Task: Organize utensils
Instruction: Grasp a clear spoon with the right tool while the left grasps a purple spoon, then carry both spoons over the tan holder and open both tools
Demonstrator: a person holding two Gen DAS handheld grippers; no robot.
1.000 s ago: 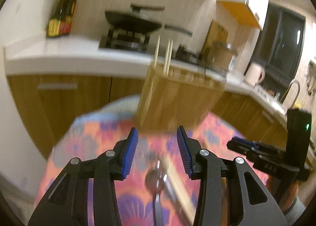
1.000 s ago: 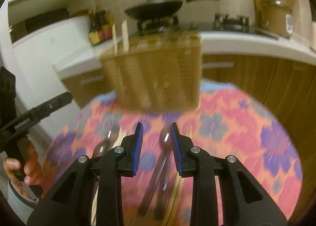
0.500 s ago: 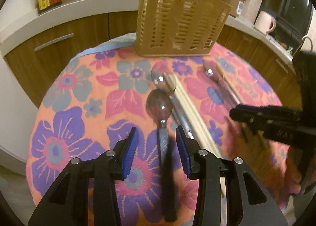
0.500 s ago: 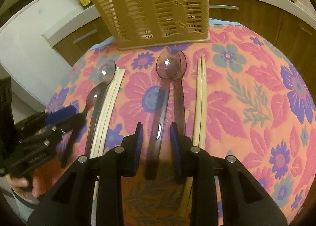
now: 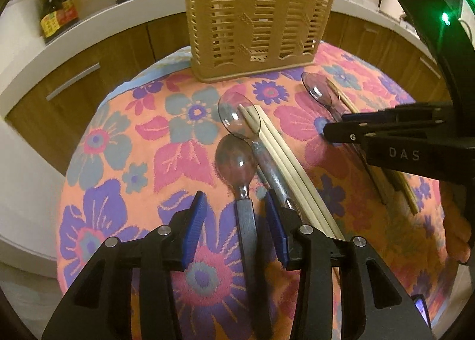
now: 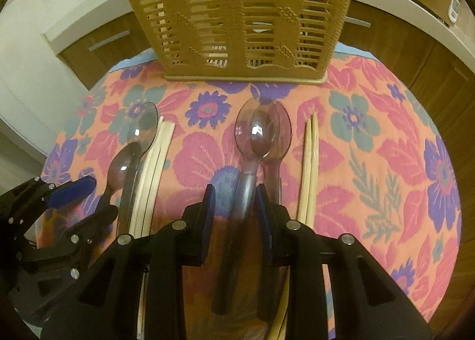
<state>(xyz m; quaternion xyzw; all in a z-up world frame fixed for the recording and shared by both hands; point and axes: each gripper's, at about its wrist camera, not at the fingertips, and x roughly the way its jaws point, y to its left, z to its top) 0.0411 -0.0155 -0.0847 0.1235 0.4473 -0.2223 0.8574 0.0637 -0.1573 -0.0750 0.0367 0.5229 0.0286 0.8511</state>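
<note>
A tan slotted utensil basket (image 5: pixel 255 16) stands at the far side of a round table with a flowered cloth (image 5: pixel 118 162); it also shows in the right wrist view (image 6: pixel 240 13). My left gripper (image 5: pixel 236 206) is open, its jaws either side of the handle of a dark spoon (image 5: pixel 236 159). A clear spoon (image 5: pixel 237 116) and pale chopsticks (image 5: pixel 285 162) lie just right of it. My right gripper (image 6: pixel 234 200) is open around the handle of a translucent spoon (image 6: pixel 252 135) that overlaps a second spoon (image 6: pixel 279 129). Another chopstick pair (image 6: pixel 310 162) lies to its right.
Wooden cabinets and a white counter (image 5: pixel 89 31) curve behind the table, with sauce bottles (image 5: pixel 56 7) on it. The other gripper shows at the right of the left wrist view (image 5: pixel 386 138) and at the left of the right wrist view (image 6: pixel 68 191).
Both grippers have come down from facing the kitchen to low over the table. Each now has a spoon handle between its open jaws.
</note>
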